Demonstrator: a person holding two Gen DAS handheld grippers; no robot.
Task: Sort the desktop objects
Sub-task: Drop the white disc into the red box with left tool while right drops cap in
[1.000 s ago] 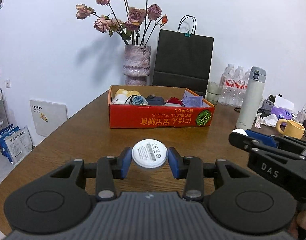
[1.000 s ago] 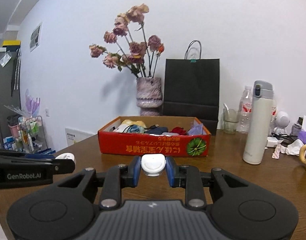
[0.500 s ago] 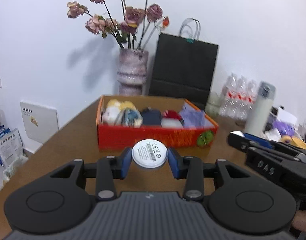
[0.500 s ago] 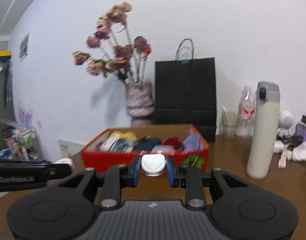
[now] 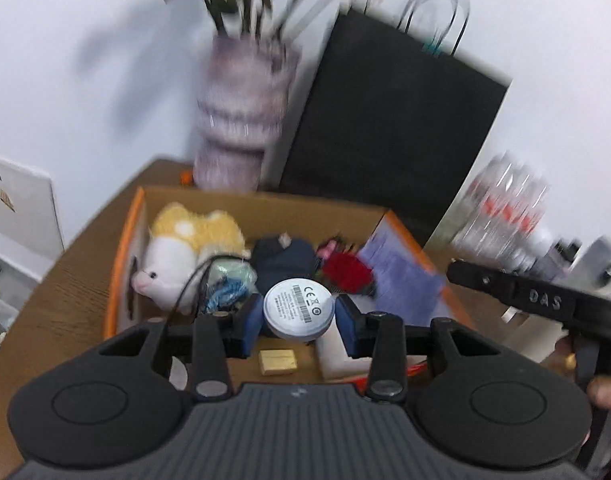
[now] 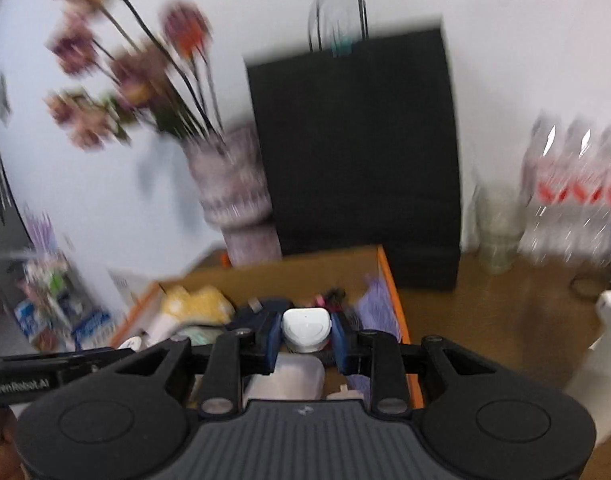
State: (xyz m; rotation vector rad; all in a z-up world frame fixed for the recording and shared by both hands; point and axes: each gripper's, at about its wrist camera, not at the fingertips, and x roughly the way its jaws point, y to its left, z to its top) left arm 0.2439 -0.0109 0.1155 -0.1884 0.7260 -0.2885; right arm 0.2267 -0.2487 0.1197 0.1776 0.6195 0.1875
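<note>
Desktop objects are in transit to the orange cardboard box [image 5: 121, 276]. One second ago both grippers hovered over bare tabletop short of the box; both now hang above its interior, so release is judged the next step.

Left gripper [image 5: 298, 316]: blue pads pinch a round white puck [image 5: 298, 311], label face toward the camera, above the box's near half. A plush toy [image 5: 185, 248] lies at 10 o'clock from the puck, a purple packet [image 5: 401, 276] at 2 o'clock.

Right gripper [image 6: 306, 334]: pads pinch a white rounded case [image 6: 306, 328], tilted downward over the box's right half. A black paper bag [image 6: 357, 152] stands at 12 o'clock, a flower vase [image 6: 237, 200] at 11 o'clock. Both views are motion-blurred.
</note>
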